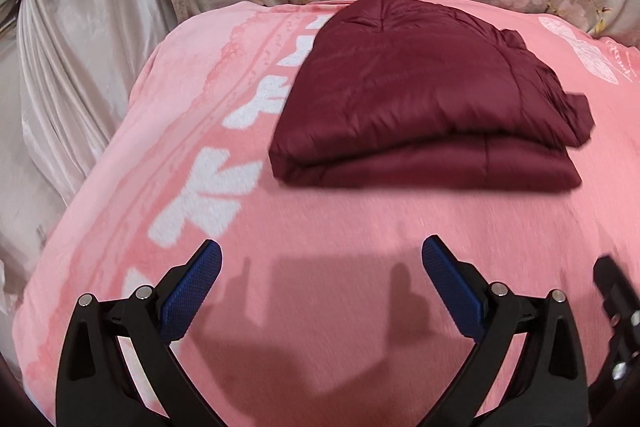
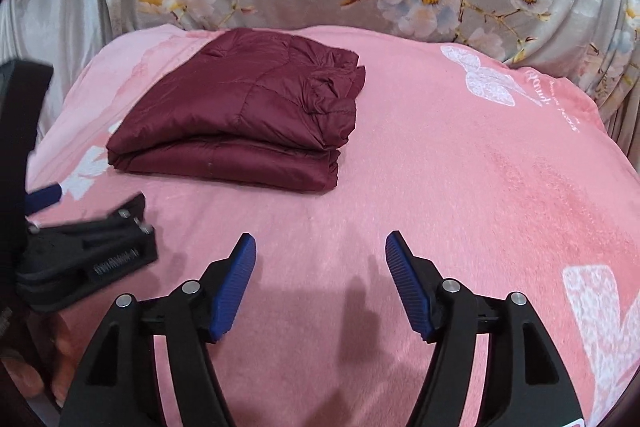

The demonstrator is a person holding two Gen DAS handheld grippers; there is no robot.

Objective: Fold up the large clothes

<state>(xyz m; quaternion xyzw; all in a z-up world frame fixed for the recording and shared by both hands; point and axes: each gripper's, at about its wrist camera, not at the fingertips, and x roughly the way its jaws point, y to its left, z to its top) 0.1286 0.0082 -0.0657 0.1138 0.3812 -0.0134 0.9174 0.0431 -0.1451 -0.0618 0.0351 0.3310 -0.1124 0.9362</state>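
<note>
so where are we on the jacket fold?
Looks done: the maroon jacket lies in a compact folded stack on the pink blanket. In hand: nothing; the left gripper and right gripper are both open, short of the jacket. Left: perhaps tidying the bunched right edge, otherwise nothing visible.

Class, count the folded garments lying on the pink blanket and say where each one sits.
1: a maroon jacket folded on the pink blanket, ahead of both open tools, toward the floral backdrop. None other shows; anything beneath it would be hidden.
</note>
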